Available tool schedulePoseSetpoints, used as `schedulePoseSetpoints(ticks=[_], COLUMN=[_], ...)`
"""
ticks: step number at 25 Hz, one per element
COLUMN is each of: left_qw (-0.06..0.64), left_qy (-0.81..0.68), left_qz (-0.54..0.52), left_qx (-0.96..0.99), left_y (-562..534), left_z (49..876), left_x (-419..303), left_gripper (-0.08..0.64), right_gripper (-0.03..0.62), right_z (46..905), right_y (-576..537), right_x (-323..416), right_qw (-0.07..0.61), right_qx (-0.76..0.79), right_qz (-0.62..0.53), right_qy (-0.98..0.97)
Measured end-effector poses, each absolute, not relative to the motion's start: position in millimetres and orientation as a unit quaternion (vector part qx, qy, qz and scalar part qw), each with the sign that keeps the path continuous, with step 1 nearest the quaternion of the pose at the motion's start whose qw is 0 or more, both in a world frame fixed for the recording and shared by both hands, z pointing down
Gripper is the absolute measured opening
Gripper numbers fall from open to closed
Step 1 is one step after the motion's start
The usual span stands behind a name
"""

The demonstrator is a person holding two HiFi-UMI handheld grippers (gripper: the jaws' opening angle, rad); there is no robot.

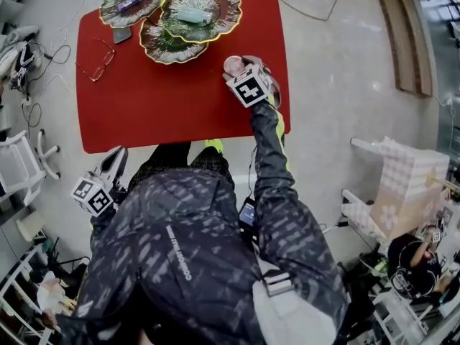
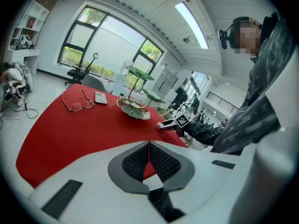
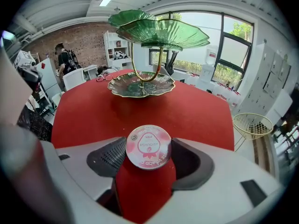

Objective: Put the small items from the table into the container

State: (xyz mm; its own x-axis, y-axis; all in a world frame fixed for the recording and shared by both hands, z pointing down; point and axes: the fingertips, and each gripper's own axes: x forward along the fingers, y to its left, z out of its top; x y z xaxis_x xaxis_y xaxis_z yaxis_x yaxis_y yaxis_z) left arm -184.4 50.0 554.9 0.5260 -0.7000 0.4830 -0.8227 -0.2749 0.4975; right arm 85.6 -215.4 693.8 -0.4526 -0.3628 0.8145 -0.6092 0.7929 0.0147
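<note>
The round pink-lidded tin [image 3: 148,146] sits clamped between the pads of our right tool [image 3: 149,155]. It is over the right part of the red surface [image 1: 165,106], short of the green tiered dish stand [image 1: 234,11]; we cannot tell whether it is lifted clear. Two dishes seem to carry an item each, so we judge the task partly done. Glasses [image 1: 97,62] and a flat grey item [image 1: 121,34] lie unstowed. Our left tool [image 2: 149,146] is clenched on nothing, off the surface's near corner.

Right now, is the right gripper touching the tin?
Touching. The right gripper view shows the right gripper with both pads pressed against the tin.
</note>
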Motion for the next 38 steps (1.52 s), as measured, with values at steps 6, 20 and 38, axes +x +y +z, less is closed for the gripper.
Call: schedulePoseSetpoints(ticks=[6, 20, 38], left_qw=[0.359, 0.357, 0.35], left_qy=[-0.48, -0.488, -0.495], left_qz=[0.078, 0.027, -0.039], left_qx=[0.797, 0.796, 0.794], left_y=[46.4, 34.2, 18.3], left_z=[551.7, 542.7, 535.6], left_x=[-182.4, -178.8, -167.4], left_gripper=[0.012, 0.012, 0.012], right_gripper=[0.298, 0.298, 0.298], right_z=[672.8, 616.6, 555.5], right_y=[-218.2, -209.8, -208.7], right_x=[87.4, 85.3, 78.0], right_qw=[0.428, 0.412, 0.404], right_qx=[0.301, 0.302, 0.294], right_qz=[0.137, 0.127, 0.096], right_qy=[-0.841, -0.85, -0.861])
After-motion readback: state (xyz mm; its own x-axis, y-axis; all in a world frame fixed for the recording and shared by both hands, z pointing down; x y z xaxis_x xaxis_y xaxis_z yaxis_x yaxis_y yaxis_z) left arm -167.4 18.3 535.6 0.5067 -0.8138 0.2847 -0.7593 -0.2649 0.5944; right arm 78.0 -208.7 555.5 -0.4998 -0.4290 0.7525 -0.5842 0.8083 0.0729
